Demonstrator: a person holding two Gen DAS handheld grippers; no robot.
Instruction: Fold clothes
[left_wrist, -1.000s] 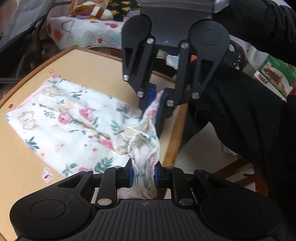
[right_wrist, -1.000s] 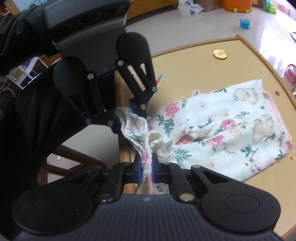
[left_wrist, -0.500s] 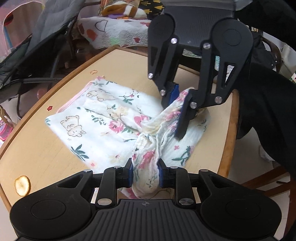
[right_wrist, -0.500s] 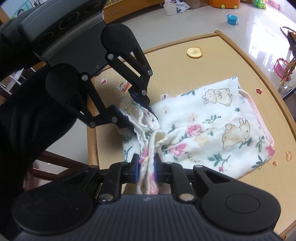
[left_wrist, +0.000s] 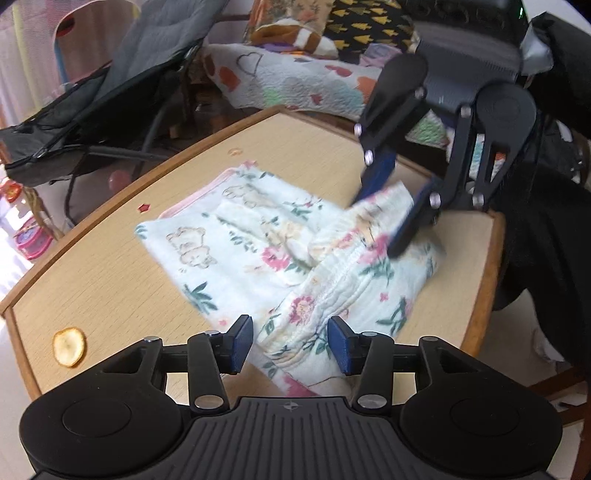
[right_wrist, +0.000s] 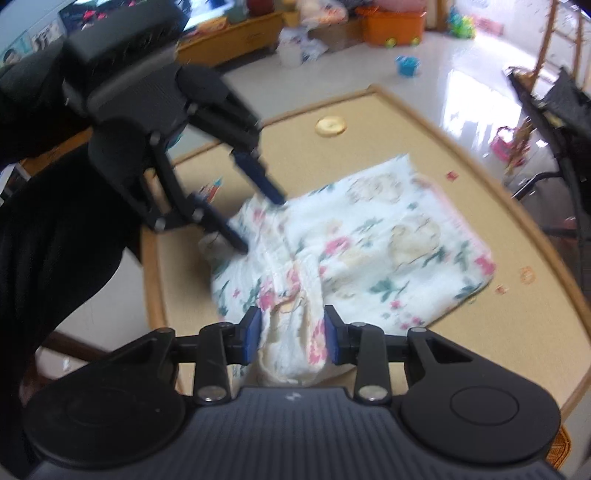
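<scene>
A white floral garment (left_wrist: 236, 236) with bear prints and pink trim lies folded on the wooden table (left_wrist: 110, 280). In the left wrist view, my left gripper (left_wrist: 291, 343) sits low at the near edge. Its jaws are opening, and the garment's elastic hem lies loose between the blue pads (left_wrist: 242, 341). My right gripper (left_wrist: 393, 201) hovers over the far end of that hem. In the right wrist view, my right gripper (right_wrist: 291, 336) is opening too, with a slack bunch of garment (right_wrist: 369, 251) between its pads. My left gripper (right_wrist: 255, 218) stands beyond it at the hem's other end.
A round yellowish slice (left_wrist: 68, 347) lies near the table corner (right_wrist: 330, 125). A dark folded stroller (left_wrist: 110, 92) and a heart-print quilt (left_wrist: 295, 85) stand past the table's far edge. A person's black sleeve (right_wrist: 55, 240) is beside the table. Toys and an orange bin (right_wrist: 391, 22) sit on the floor.
Both grippers carried the pinched hem forward over the table and lowered it onto the garment. Their jaws have widened from tight pinches, and the cloth now lies slack.
</scene>
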